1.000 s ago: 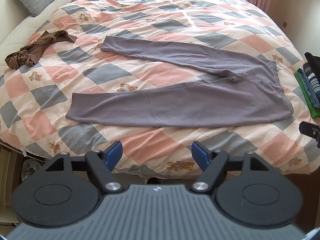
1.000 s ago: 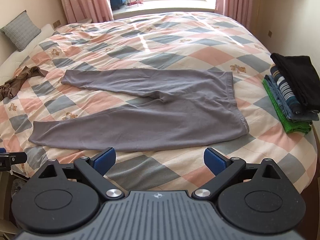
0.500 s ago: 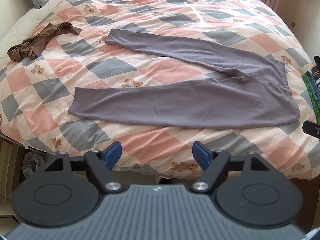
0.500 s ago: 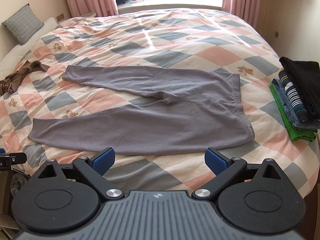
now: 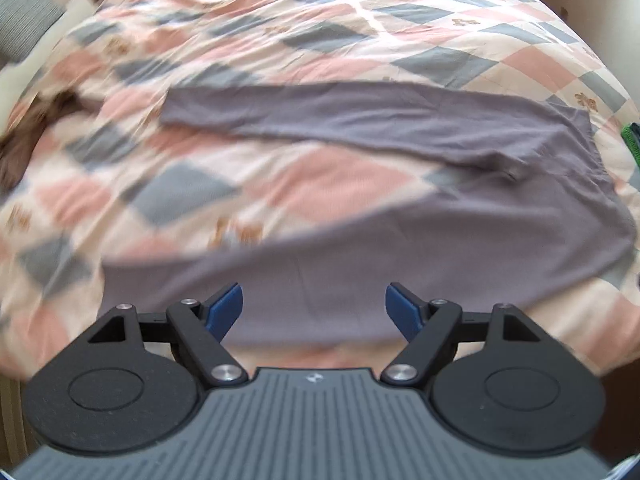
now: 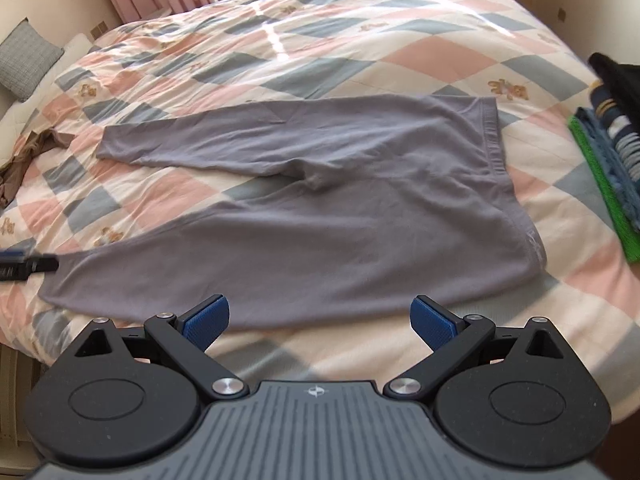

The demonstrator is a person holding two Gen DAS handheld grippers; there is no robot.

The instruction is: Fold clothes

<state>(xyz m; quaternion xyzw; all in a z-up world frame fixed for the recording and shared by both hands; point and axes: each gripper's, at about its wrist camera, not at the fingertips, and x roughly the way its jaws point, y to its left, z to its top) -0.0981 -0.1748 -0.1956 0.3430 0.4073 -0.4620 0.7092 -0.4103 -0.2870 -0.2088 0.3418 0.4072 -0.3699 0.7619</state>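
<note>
Both grippers closer over trousers (image 6: 320,216); folded stack (image 6: 612,160) right.

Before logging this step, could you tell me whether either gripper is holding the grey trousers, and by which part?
Nothing is held: the left gripper and right gripper are both open above the near leg of the grey trousers.

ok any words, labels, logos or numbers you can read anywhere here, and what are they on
No readable text in either view.
Grey pants: a pale mark on the waistband near the lower corner, too small and blurred to read.
Right gripper: a small round emblem on the grey body, a symbol, no letters.
Left gripper: a similar small emblem, no letters.
Folded pile: no label visible.
</note>
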